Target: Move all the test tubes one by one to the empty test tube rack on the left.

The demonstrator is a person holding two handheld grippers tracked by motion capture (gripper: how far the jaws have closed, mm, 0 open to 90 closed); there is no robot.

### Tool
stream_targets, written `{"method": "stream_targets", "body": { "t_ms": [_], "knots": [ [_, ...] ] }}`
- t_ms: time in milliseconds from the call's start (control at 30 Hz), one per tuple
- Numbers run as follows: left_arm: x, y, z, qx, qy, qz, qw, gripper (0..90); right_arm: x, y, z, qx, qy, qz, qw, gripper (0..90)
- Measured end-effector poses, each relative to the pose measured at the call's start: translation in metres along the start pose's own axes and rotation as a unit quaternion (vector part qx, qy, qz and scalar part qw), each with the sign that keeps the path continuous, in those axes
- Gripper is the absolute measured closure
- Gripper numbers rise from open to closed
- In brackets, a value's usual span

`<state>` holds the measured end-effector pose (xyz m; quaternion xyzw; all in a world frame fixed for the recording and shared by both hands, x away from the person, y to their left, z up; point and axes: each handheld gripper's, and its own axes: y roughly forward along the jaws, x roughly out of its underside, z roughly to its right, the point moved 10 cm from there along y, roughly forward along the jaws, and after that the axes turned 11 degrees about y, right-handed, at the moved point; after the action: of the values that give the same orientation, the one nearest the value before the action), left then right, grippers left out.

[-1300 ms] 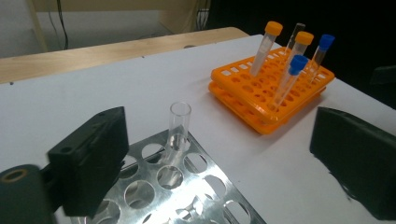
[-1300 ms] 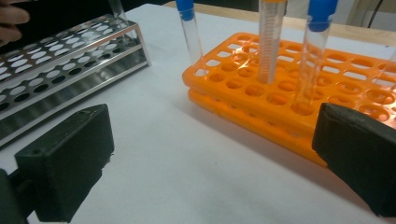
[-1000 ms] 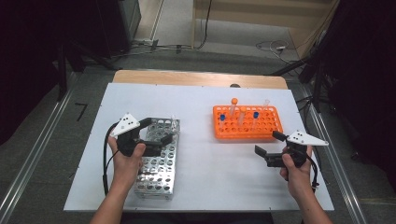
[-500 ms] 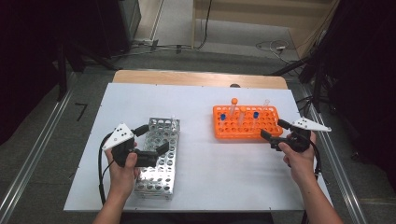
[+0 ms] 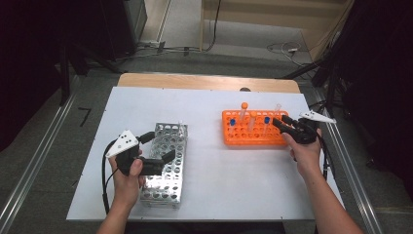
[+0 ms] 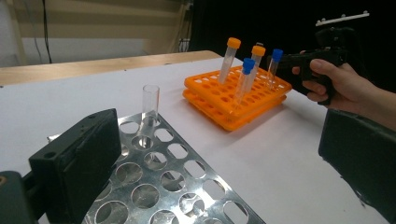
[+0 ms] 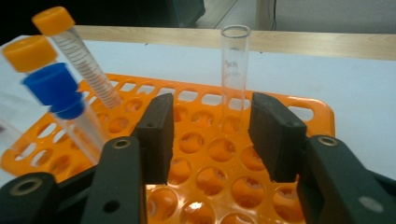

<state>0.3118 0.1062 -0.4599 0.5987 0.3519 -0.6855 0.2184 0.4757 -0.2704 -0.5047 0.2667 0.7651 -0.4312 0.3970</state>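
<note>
Open glass tube (image 7: 235,74): stood upright in the orange rack (image 7: 322,114), far right corner, beyond the right gripper (image 7: 211,135), whose jaws had just been closing, unclenched, not yet touching it. Capped tubes (image 7: 74,60) leaned at left, one blurred and cut off. Left gripper (image 5: 158,148): jaws released, over the metal rack (image 5: 168,168) holding one clear tube (image 6: 150,105).

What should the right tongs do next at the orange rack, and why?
Probably ease forward a little and close on the open tube. The right tongs have just been closing, yet the tube stands upright in the orange rack beyond the pads, lined up with the gap and untouched. The capped tubes lean off to one side, so the path looks free.
</note>
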Motion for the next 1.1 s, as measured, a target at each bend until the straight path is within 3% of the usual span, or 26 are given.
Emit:
{"method": "stream_targets", "body": {
  "t_ms": [167,500,600,800,1100],
  "knots": [
    [0.001,0.0,0.0,0.002,0.0,-0.001,1.0,0.0,0.005,0.013,0.007,0.012,0.006,-0.009,0.9999,56.7],
    [0.001,-0.001,0.0,0.002,0.0,0.001,1.0,0.0,0.008,0.03,0.015,0.036,0.031,0.0,0.9989,59.3],
    [0.001,0.0,0.0,0.003,0.001,0.001,1.0,0.0,0.006,0.033,0.015,0.041,0.026,0.002,0.9988,61.5],
    [0.002,0.001,0.001,0.003,0.001,-0.002,1.0,0.0,0.005,0.035,0.016,0.054,0.042,0.002,0.9977,63.2],
    [0.003,0.002,0.002,0.003,0.005,-0.005,1.0,0.0,0.005,0.037,0.015,0.081,0.023,0.009,0.9964,65.1]
  ]
}}
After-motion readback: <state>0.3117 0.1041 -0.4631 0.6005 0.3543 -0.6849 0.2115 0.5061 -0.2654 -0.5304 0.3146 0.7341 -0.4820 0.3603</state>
